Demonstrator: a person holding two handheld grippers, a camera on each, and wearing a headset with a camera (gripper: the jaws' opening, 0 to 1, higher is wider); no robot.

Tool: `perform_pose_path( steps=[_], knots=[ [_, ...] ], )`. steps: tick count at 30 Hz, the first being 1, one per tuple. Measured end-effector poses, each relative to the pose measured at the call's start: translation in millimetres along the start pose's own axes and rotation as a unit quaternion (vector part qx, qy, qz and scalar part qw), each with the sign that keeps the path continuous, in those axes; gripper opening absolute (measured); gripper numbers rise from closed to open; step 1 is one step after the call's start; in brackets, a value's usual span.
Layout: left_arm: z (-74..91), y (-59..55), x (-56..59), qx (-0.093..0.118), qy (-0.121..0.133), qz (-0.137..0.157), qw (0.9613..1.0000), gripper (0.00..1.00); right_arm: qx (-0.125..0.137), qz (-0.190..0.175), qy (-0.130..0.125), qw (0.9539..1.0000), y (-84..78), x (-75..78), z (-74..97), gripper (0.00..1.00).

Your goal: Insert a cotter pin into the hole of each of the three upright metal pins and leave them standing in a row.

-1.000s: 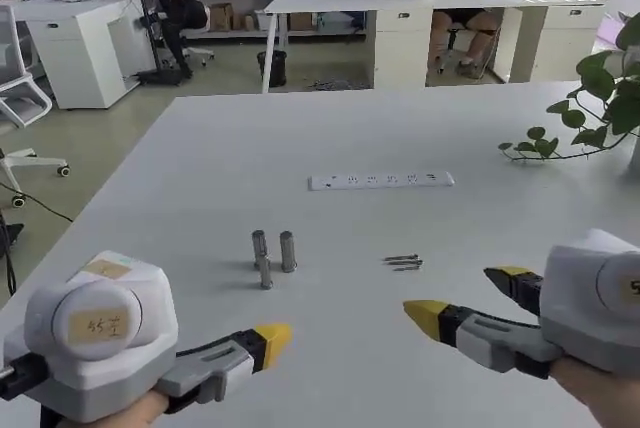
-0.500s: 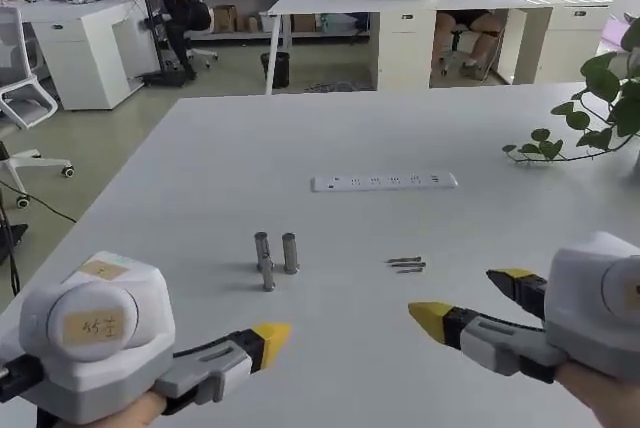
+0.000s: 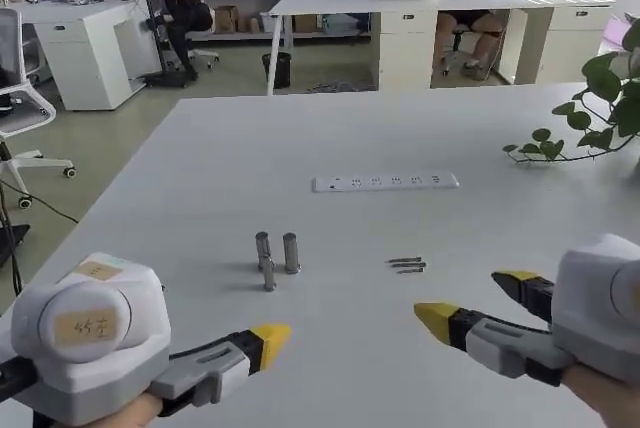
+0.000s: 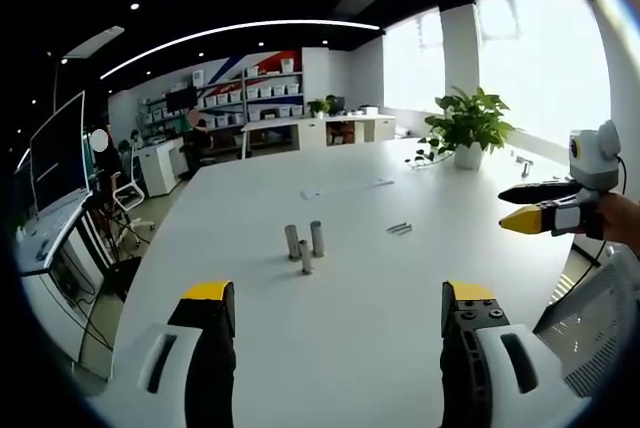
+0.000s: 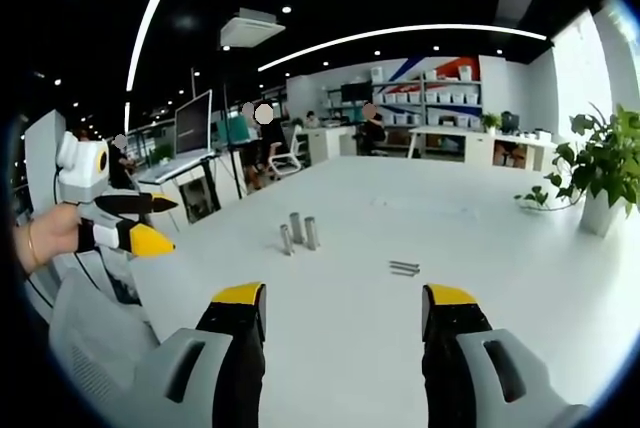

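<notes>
While left gripper [image 4: 339, 293] and right gripper [image 5: 346, 296] gape empty, cotter pins [image 3: 405, 265] look thin, light, slippery; best pinched mid-shank

Holes in metal pins [image 3: 290, 252] too small to see; cotter pins [image 3: 405, 265] count unclear.

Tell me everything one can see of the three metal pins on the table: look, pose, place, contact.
The three metal pins are short dull grey cylinders. All stand upright on the white table, grouped closely: two side by side, the third just in front, nearer the person. Whether they touch one another is unclear. No hole can be made out. The cotter pins lie apart to their right.
</notes>
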State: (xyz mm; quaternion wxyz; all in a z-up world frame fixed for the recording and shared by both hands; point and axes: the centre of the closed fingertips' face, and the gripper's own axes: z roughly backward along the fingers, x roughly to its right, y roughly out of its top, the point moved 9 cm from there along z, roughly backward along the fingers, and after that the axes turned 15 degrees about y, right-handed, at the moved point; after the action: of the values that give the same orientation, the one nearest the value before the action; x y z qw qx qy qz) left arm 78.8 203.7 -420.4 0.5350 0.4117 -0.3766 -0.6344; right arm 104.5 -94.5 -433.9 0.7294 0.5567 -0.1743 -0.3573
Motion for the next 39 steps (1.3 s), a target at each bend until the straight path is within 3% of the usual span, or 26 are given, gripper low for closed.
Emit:
perform_pose_path(
  steps=[20,27,35,39],
  knots=[
    [-0.9,0.4,1.0,0.002,-0.007,-0.007,1.0,0.86,-0.035,0.003,0.008,0.9993,-8.6,-1.7,-7.2,0.7],
    [-0.3,0.2,3.4,0.009,-0.008,0.008,0.9999,0.84,-0.038,-0.011,0.008,0.9992,-9.7,2.6,-5.4,0.69],
    [-1.6,-1.4,6.0,0.001,-0.012,-0.003,0.9999,0.84,-0.04,-0.01,0.011,0.9991,-11.4,5.2,-6.1,0.64],
    [-1.9,-0.7,7.0,0.004,-0.015,-0.003,0.9999,0.83,-0.04,-0.003,0.019,0.999,-8.6,6.0,-14.2,0.62]
  ],
)
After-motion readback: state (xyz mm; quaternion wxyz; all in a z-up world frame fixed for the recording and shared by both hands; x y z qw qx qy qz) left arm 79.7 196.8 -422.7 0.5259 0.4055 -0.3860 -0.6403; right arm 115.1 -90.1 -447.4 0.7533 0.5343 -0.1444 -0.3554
